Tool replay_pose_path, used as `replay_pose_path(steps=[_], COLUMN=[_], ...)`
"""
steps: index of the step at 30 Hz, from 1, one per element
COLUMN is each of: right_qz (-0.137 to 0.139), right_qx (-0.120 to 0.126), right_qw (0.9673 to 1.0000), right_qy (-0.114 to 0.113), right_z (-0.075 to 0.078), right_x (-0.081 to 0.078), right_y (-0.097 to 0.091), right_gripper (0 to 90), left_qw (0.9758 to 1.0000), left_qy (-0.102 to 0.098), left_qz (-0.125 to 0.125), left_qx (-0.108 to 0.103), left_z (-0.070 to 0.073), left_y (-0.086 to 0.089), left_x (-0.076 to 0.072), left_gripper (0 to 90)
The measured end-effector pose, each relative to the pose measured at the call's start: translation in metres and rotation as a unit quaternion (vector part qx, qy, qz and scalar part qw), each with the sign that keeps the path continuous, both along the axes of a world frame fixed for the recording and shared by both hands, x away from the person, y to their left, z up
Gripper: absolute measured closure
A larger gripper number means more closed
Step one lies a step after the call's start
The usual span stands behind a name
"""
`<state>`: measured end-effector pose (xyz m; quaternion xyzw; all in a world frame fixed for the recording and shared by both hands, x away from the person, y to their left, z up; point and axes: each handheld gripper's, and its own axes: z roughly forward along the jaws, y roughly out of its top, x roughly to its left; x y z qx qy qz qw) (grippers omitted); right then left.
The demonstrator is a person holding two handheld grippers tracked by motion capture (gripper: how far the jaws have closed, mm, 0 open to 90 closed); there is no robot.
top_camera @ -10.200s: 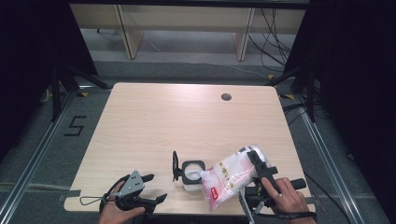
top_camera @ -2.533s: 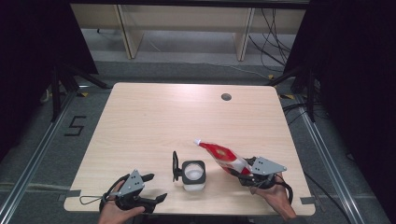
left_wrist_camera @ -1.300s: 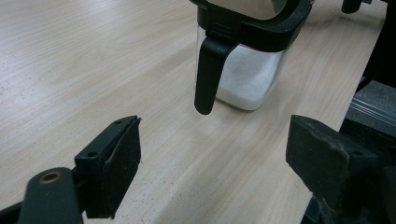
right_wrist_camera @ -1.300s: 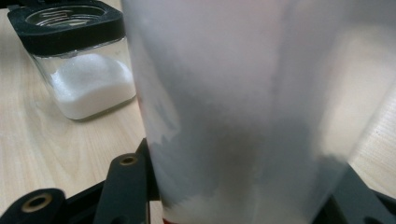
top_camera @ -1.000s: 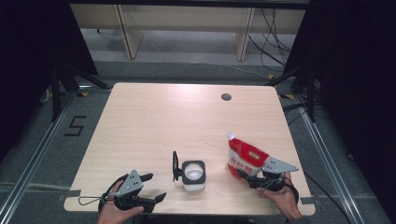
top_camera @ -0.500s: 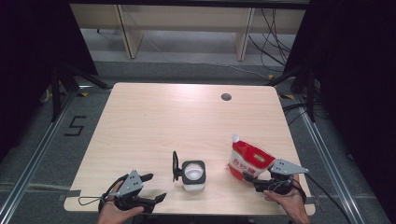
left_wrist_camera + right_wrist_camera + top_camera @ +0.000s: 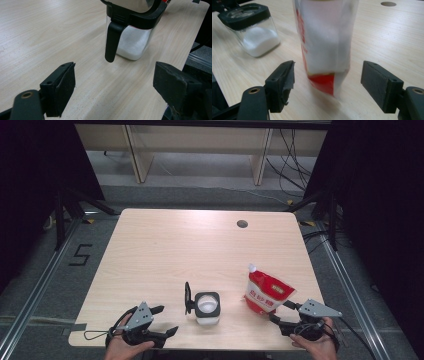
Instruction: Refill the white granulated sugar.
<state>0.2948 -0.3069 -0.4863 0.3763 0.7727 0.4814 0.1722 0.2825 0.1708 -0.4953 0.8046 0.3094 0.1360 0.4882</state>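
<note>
From the high view, we see the red-and-white pouch (image 7: pixel 266 291) standing on its base on the table (image 7: pixel 200 245), toward four o'clock from the table's middle, with the clear jar (image 7: pixel 206 307) just beside it at nine o'clock. The jar's black lid (image 7: pixel 187 297) stands flipped up on its nine o'clock side, so the mouth is open. Our right gripper (image 7: pixel 280 312) sits just off the pouch at five o'clock; its jaws have just been opening and now stand apart from the bag. Our left gripper (image 7: pixel 162 320) rests near the table's six o'clock edge, spread, holding nothing.

In the left gripper view, our jaws stand wide with bare table between them. The jar (image 7: pixel 133 37) lies ahead at one o'clock, white grains filling its lower part, its lid hanging down at the front.

In the right gripper view, our pads flank the pouch (image 7: pixel 325 47) without touching it. It is a little blurred. The jar (image 7: pixel 253 30) sits at ten o'clock.

We judge the filling done and the pouch set down and let go. What seems left is closing the lid, which our left gripper is nearest to. The pouch's long axis runs nearly upright, leaning slightly, with its spout (image 7: pixel 251 268) on top, tipped toward eleven o'clock.
</note>
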Motion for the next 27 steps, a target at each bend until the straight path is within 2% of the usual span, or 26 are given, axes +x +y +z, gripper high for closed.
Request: replay_pose_path(steps=[1, 2, 3, 5, 6, 7, 8, 9, 10, 11, 12, 15, 16, 17, 18, 19, 20, 21, 22, 23, 25, 26, 27], right_qz=[-0.007, -0.006, -0.007, -0.021, -0.014, -0.026, -0.021, -0.029, -0.031, -0.023, -0.022, -0.016, -0.027, -0.027, -0.03, -0.03, -0.039, -0.032, -0.035, -0.028, -0.036, -0.026, -0.038], right_qx=[-0.01, -0.016, -0.015, -0.016, -0.027, -0.02, -0.032, -0.03, -0.027, -0.038, -0.039, -0.053, -0.054, -0.059, -0.058, -0.056, -0.044, -0.055, -0.051, -0.055, -0.059, -0.058, -0.057], right_qw=[0.9999, 0.9999, 0.9999, 0.9995, 0.9995, 0.9993, 0.9993, 0.9991, 0.999, 0.999, 0.999, 0.9985, 0.9982, 0.9979, 0.9979, 0.9979, 0.998, 0.9979, 0.998, 0.9981, 0.9975, 0.9978, 0.9971], right_qy=[0.005, -0.003, 0.001, 0.018, 0.003, 0.016, 0.003, 0.007, 0.013, 0.003, 0.008, 0.004, 0.007, 0.003, 0.0, 0.006, 0.023, 0.011, 0.016, 0.006, 0.015, 0.02, 0.033], right_z=[0.0, -0.001, 0.0, 0.001, 0.001, 0.001, 0.001, 0.002, 0.002, 0.002, 0.002, 0.001, 0.002, 0.002, 0.003, 0.002, 0.003, 0.003, 0.003, 0.003, 0.003, 0.002, 0.002], right_x=[-0.003, -0.002, -0.004, -0.009, -0.008, -0.012, -0.011, -0.014, -0.017, -0.016, -0.017, -0.02, -0.022, -0.022, -0.024, -0.025, -0.029, -0.029, -0.031, -0.03, -0.034, -0.034, -0.038], right_y=[0.0, 0.0, 0.0, 0.002, 0.0, 0.001, 0.0, 0.001, 0.001, 0.0, 0.0, 0.002, 0.003, 0.002, 0.002, 0.003, 0.005, 0.004, 0.006, 0.006, 0.007, 0.007, 0.01], right_gripper=[27.9, 27.8, 27.8, 27.7, 27.7, 27.8, 28.3, 28.4, 28.3, 28.3, 28.3, 28.1, 28.1, 28.1, 28.0, 28.0, 28.1, 28.1, 28.0, 28.0, 27.1, 27.0, 26.9], left_qw=[0.9999, 0.9999, 0.9999, 0.9999, 1.0, 1.0, 1.0, 0.9999, 1.0, 0.9998, 1.0, 1.0, 1.0, 1.0, 0.9999, 0.9999, 0.9999, 0.9999, 0.9999, 0.9999, 0.9997, 0.9999, 1.0], left_qy=[-0.003, -0.002, 0.003, -0.004, 0.001, -0.003, -0.007, -0.006, -0.007, -0.011, 0.001, -0.003, -0.006, -0.003, -0.007, -0.009, -0.009, -0.009, -0.01, -0.01, -0.017, -0.012, -0.003], left_qz=[-0.004, -0.003, -0.004, -0.006, 0.001, -0.002, -0.003, -0.007, -0.004, -0.01, -0.002, -0.001, -0.003, 0.0, -0.001, -0.005, -0.004, -0.003, -0.003, -0.002, -0.006, -0.003, 0.002], left_qx=[0.014, 0.01, 0.011, 0.011, 0.001, 0.0, 0.004, 0.009, 0.004, 0.016, 0.005, 0.002, 0.007, 0.0, 0.007, 0.007, 0.005, 0.004, 0.004, 0.004, 0.018, 0.006, -0.002], left_z=[0.001, 0.0, 0.0, 0.0, 0.0, 0.001, 0.001, 0.002, 0.001, 0.002, 0.0, 0.001, 0.002, 0.001, 0.002, 0.001, 0.001, 0.001, 0.002, 0.002, 0.003, 0.002, 0.001], left_y=[0.001, 0.001, 0.0, 0.001, 0.0, 0.0, 0.001, 0.002, 0.001, 0.001, 0.0, -0.001, 0.0, 0.0, 0.0, 0.001, 0.0, 0.001, 0.001, 0.001, 0.003, 0.001, 0.0], left_x=[0.001, 0.002, 0.002, 0.001, 0.0, 0.001, 0.001, 0.002, 0.001, 0.002, 0.001, 0.001, 0.001, 0.0, 0.001, 0.002, 0.002, 0.002, 0.001, 0.001, 0.002, 0.001, 0.001], left_gripper=[17.5, 17.5, 17.5, 17.5, 17.5, 17.5, 17.6, 17.5, 17.5, 17.5, 17.5, 17.6, 17.6, 17.7, 17.7, 17.7, 17.6, 17.7, 17.6, 17.6, 17.6, 17.7, 17.7])
